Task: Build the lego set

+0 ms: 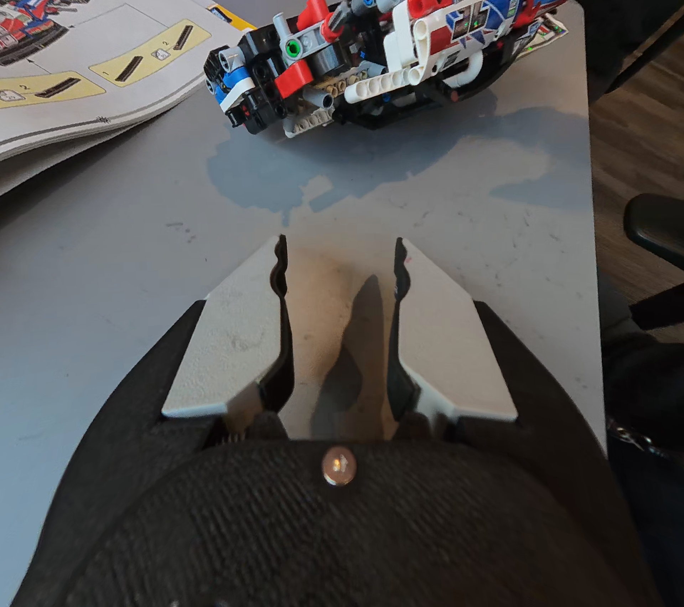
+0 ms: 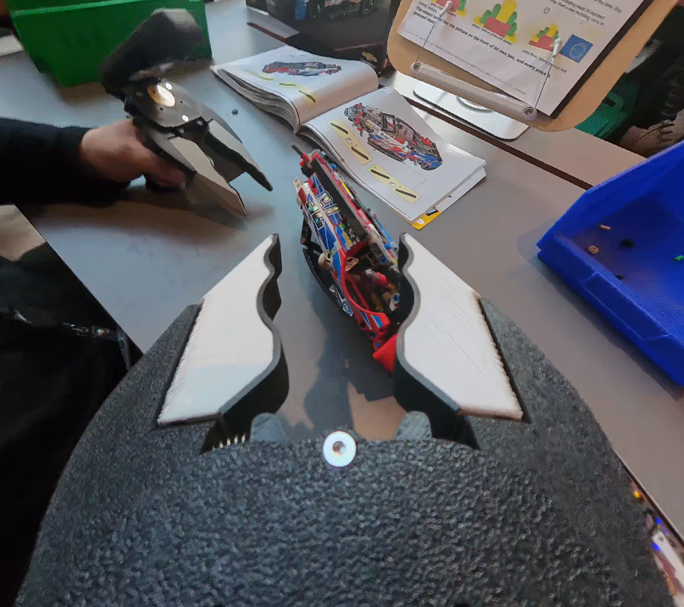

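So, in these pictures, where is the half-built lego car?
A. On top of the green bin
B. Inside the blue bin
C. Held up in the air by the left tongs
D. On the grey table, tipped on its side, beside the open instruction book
D: the lego car lies tipped on the grey table, next to the open instruction book; the left tongs are open and empty, well apart from it.

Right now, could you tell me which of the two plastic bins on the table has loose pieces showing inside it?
The blue bin on the right: a few small loose pieces lie on its floor. The green bin at the far left shows no contents from this angle.
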